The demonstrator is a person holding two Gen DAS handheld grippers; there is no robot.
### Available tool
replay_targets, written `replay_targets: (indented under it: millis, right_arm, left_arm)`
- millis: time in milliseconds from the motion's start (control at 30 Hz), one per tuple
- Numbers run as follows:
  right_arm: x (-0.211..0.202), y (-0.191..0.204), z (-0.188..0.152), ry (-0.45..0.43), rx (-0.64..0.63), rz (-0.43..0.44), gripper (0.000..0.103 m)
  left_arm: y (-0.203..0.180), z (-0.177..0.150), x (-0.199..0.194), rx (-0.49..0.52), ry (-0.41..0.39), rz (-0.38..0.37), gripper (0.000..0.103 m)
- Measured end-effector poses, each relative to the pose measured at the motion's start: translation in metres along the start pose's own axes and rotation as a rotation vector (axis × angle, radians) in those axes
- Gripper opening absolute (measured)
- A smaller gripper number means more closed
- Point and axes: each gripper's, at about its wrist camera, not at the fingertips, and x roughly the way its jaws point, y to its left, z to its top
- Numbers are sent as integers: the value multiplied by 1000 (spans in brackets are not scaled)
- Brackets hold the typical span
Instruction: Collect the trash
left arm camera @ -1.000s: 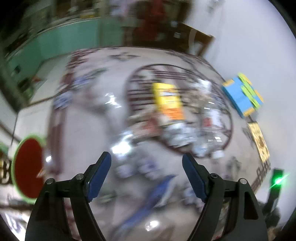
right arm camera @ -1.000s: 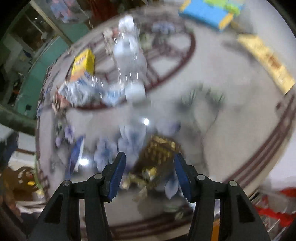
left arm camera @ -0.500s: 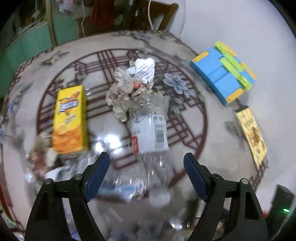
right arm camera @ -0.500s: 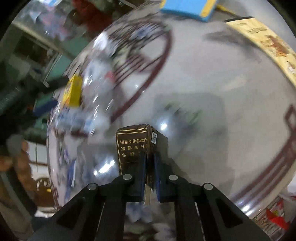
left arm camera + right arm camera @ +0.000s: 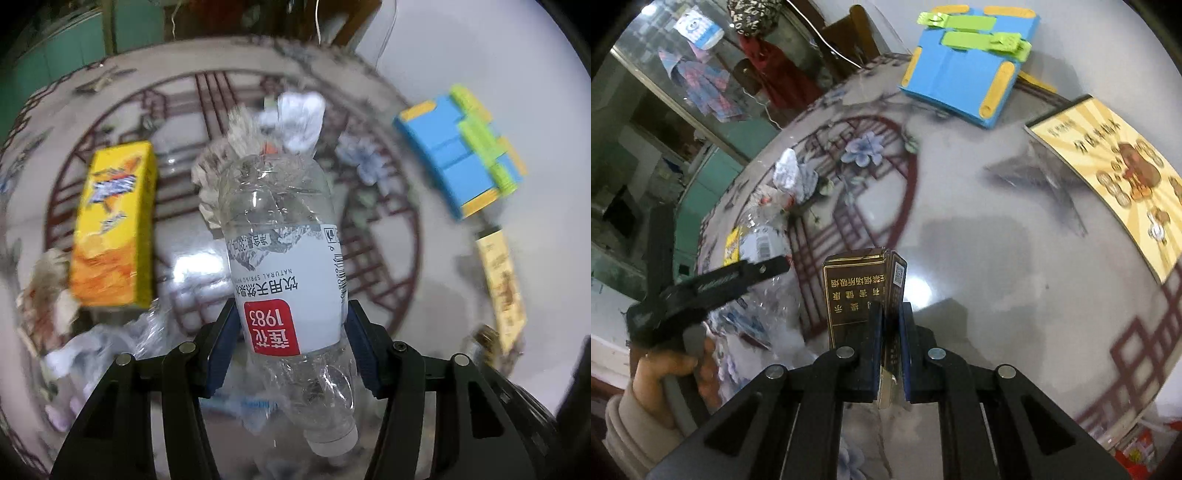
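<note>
The round table (image 5: 110,85) carried the litter, with a yellow carton (image 5: 114,225) at 9 o'clock in the left wrist view and crumpled paper (image 5: 295,122) at 12 o'clock.

Risk, largest item first: the crushed water bottle (image 5: 291,269) sat cap-down between the blue pads of the left gripper (image 5: 291,347), whose jaws were closing on its labelled waist. The thin, dented wall would likely buckle further under load, so the bottle could squirt out or pivot about the pads.

The right gripper (image 5: 891,347) was clamped tight on a flattened dark cigarette pack (image 5: 860,288), held at 6 o'clock above bare table. Only its lower edge was gripped, so a swing could lever it loose.

Changes: half a second earlier the bottle lay on the table ahead of widely spread left jaws. One second earlier the right jaws stood apart over the pack.
</note>
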Motion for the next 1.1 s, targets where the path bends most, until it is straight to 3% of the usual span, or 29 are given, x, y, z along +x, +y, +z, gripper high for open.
replay_targets:
  millis: [167, 367, 600, 1100]
  right_arm:
    - [-5, 24, 17, -31, -65, 35, 7]
    - [-12, 71, 30, -81, -189, 103, 7]
    - [-8, 124, 23, -68, -294, 179, 7]
    - [3, 205, -18, -34, -422, 232, 7]
  left_arm:
    - [3, -11, -63, -4, -103, -17, 56]
    - [21, -34, -114, -13, -198, 71, 56]
    - [56, -53, -134, -74, -250, 195, 56]
    - [136, -88, -170, -209, -282, 238, 56]
